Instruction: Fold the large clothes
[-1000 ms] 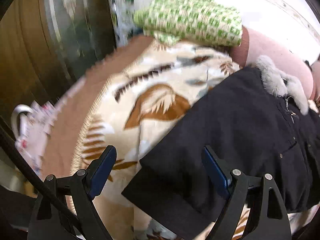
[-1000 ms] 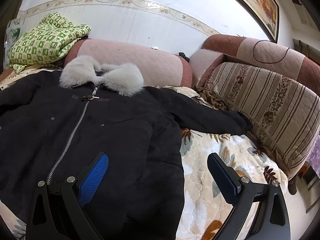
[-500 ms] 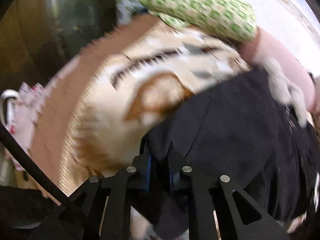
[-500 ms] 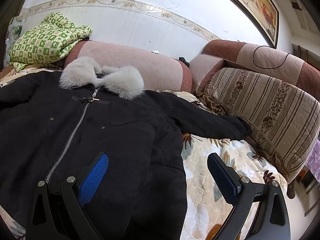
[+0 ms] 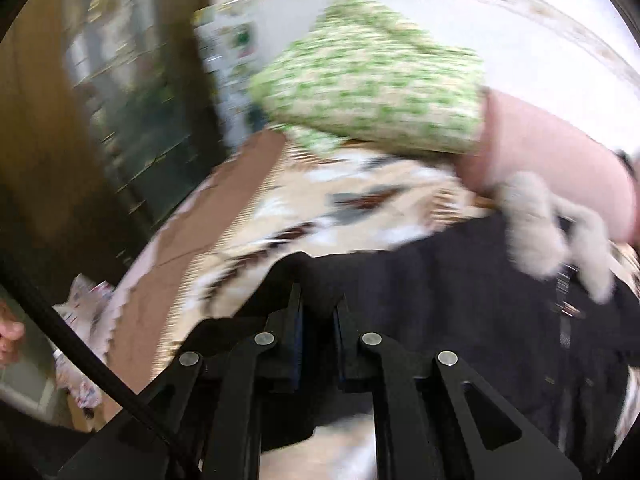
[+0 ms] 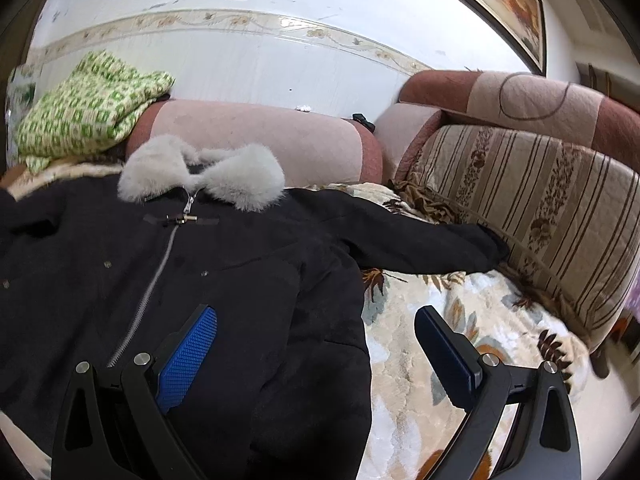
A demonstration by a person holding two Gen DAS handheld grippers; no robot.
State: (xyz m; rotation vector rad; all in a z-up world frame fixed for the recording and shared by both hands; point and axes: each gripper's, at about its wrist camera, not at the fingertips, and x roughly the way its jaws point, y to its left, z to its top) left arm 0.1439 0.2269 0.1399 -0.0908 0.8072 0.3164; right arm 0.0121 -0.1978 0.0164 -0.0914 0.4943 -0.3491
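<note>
Jaws pressed together, the left gripper (image 5: 318, 312) pinches a sleeve edge of the black coat (image 6: 224, 272); the right gripper (image 6: 316, 332) hangs with jaws spread wide above the coat's hem, gripping nothing. The coat lies front-up, zipped, on a leaf-patterned blanket (image 6: 472, 320) over a corner sofa (image 6: 540, 184), its grey fur collar (image 6: 204, 172) against the pink backrest. A folded green checked blanket (image 6: 84, 112) sits just behind its far shoulder

A large black coat (image 6: 224, 264) with a pale grey fur collar (image 6: 200, 174) lay front-up across the left and centre of the frame, zipped closed. One sleeve (image 6: 424, 246) stretched right towards the frame's centre-right, lying flat.
</note>
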